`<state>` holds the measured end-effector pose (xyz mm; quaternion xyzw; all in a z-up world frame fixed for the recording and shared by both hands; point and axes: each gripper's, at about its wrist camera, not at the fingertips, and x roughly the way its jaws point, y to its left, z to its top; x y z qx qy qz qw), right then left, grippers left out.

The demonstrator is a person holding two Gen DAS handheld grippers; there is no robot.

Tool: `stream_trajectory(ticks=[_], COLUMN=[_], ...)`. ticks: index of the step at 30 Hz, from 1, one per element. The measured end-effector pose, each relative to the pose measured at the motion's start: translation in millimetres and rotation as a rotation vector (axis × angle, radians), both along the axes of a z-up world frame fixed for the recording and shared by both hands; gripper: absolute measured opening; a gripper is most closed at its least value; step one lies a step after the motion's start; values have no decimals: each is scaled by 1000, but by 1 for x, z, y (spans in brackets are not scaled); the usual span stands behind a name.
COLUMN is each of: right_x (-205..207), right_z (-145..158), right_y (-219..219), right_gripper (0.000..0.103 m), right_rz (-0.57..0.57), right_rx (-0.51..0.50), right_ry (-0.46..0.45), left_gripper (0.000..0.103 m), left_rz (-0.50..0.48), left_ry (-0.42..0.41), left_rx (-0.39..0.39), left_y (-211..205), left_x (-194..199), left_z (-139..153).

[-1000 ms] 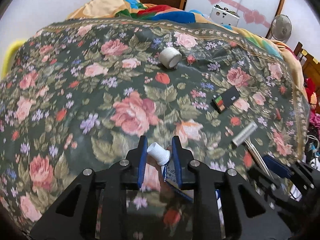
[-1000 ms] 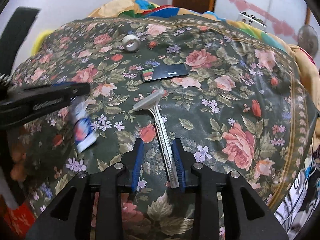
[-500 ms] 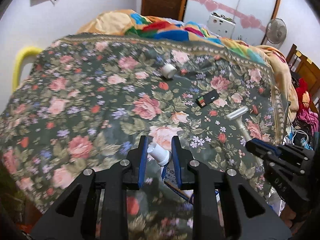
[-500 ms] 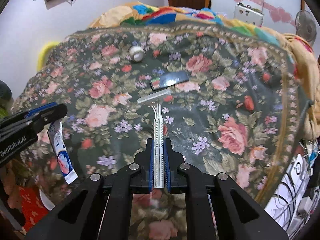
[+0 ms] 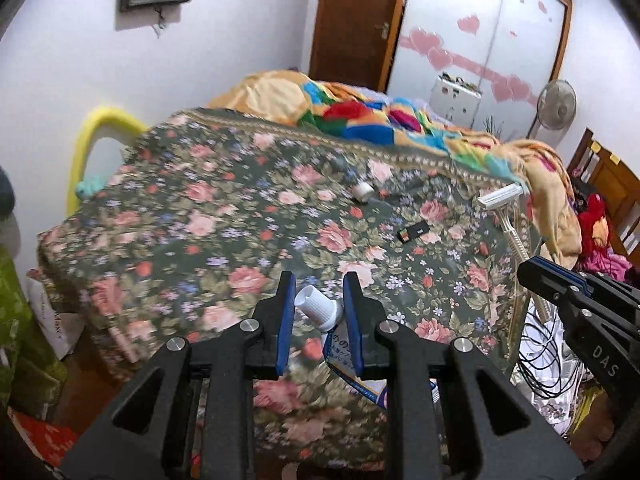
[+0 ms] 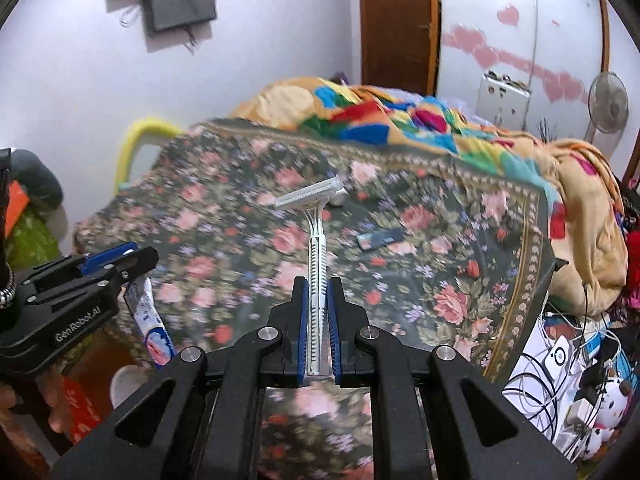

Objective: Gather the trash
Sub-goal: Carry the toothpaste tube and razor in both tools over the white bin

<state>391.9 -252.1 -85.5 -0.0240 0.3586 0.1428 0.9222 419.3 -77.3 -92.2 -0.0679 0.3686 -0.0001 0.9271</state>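
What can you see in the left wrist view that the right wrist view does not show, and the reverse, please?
Only the left wrist view shows the white screw cap of the toothpaste tube between the left gripper fingers, and the white tape roll.

Only the right wrist view shows the tube's crimped blue-and-white tail hanging down, and the right gripper clamping the grey disposable razor by its handle.

Both show the razor, the small black card and the floral bedspread.

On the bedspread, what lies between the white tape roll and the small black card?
Nothing: bare floral bedspread separates tape roll and black card, left wrist view.
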Motion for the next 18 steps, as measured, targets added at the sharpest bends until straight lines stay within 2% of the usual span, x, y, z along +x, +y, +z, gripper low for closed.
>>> stream_trajectory(ticks=[8, 18], right_x=[-60, -114], right_z=[38, 46], right_y=[43, 120], right_gripper=[9, 9], right_rz=[81, 243], right_rx=[43, 64], right_ry=[-62, -70], left_gripper=[23, 23], left_rz=[85, 227], left_ry=[-56, -75], left_rx=[-4, 20], left_y=[54, 138], left_x=[-72, -155], left_z=[33, 36])
